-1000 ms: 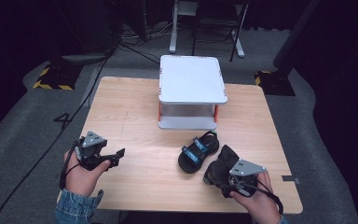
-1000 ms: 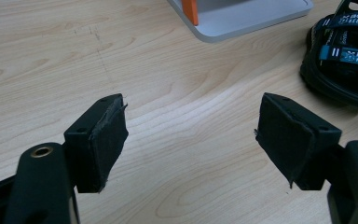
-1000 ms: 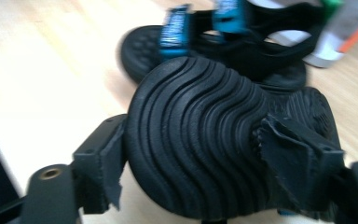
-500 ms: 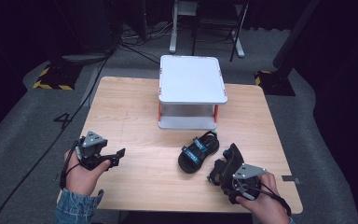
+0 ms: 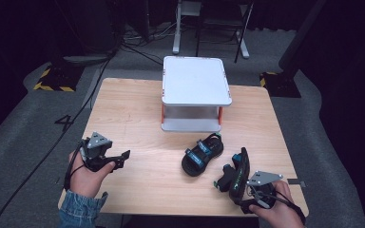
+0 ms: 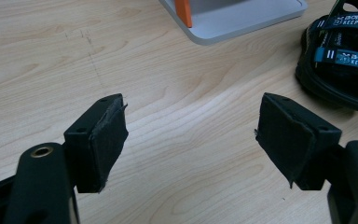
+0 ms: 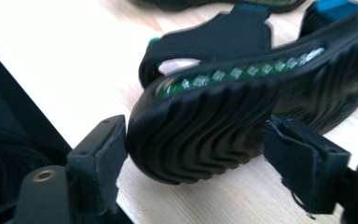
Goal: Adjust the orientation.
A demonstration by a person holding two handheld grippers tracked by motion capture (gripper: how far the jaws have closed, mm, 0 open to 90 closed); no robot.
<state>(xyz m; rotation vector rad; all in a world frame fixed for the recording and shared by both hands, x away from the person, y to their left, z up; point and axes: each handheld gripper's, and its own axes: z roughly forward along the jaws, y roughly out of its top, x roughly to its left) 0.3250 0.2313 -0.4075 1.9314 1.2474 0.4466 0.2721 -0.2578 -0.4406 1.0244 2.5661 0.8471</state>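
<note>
Two black sandals with blue straps on a wooden table. First sandal lies flat near the middle, in front of a white two-tier shelf. Second sandal stands on its edge by the near right corner, sole between the jaws of the right gripper; those jaws have just been opening, pads beside the sole. Left gripper, spread wide with nothing between its jaws, rests over bare wood well apart from both.
</note>
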